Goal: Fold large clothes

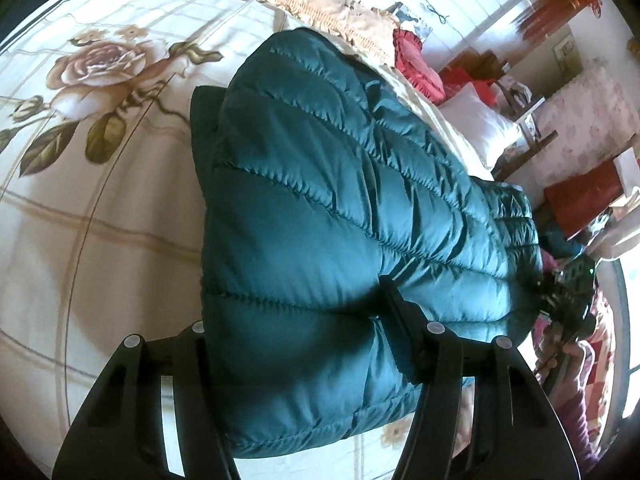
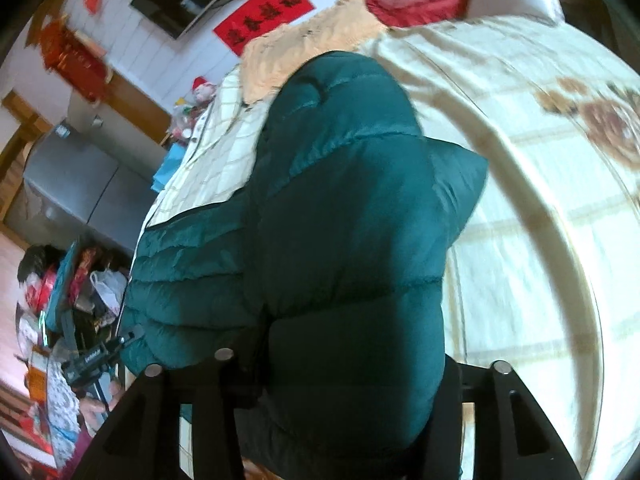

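Note:
A teal quilted down jacket (image 1: 320,184) lies lengthwise on a bed with a cream floral bedspread (image 1: 100,152). My left gripper (image 1: 294,312) is shut on the jacket's near edge, and the puffy fabric bulges between and over its black fingers (image 1: 396,320). In the right wrist view the same jacket (image 2: 352,208) is doubled into a thick fold. My right gripper (image 2: 348,364) is shut on that fold, its fingers (image 2: 240,364) pressed into both sides. The tips of both grippers are partly buried in the fabric.
A beige fringed blanket (image 1: 320,4), a red cushion (image 1: 416,60) and a white pillow (image 1: 480,128) lie at the head of the bed. Beside the bed stand a grey cabinet (image 2: 80,184) and cluttered bags (image 2: 80,280). A patterned sleeve (image 2: 64,412) shows low on the left.

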A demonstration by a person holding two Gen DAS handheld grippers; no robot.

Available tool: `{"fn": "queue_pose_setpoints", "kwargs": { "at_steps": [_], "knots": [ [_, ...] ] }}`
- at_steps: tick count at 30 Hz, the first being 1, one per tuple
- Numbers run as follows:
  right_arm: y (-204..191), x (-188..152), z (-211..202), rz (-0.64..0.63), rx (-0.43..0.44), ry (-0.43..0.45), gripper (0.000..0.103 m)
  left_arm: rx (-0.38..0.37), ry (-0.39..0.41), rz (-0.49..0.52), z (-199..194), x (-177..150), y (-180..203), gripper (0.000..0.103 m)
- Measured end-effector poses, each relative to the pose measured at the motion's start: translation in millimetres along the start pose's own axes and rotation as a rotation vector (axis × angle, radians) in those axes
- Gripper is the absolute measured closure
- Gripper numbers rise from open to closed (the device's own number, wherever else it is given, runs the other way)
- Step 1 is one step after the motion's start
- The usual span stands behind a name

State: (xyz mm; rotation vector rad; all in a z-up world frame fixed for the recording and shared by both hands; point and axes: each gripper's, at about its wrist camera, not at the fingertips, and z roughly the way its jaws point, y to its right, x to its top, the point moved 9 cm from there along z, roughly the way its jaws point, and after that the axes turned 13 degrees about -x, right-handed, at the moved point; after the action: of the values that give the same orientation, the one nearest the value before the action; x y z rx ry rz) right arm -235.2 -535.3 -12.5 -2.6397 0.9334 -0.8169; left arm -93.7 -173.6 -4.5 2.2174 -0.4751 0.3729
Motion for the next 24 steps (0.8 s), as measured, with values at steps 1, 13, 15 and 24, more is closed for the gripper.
{"fn": "queue_pose_setpoints", "kwargs": {
  "at_steps": [1,13,15,24],
  "knots": [
    [9.2,-0.3,4.7,0.029,-0.015,-0.001,0.044,0.015,0.008,0.002,0.4,-2.1,-2.2,0.036],
    [25.3,5.5,-20.2,0.075,-0.143,0.107,0.029,0.219,0.120,0.057,-41.8,-10.8,-5.2,0.021],
    [22.8,3.1,-35.2,0.047,-0.164,0.140,0.029,0.256,0.155,0.088,-53.1,-9.1,-0.4,0.021],
    [-13.4,-27.2,-77.9,-0.124,-0.265,0.261,0.027,0.386,0.251,0.203,-69.9,-18.4,36.4,0.021]
  ]
}}
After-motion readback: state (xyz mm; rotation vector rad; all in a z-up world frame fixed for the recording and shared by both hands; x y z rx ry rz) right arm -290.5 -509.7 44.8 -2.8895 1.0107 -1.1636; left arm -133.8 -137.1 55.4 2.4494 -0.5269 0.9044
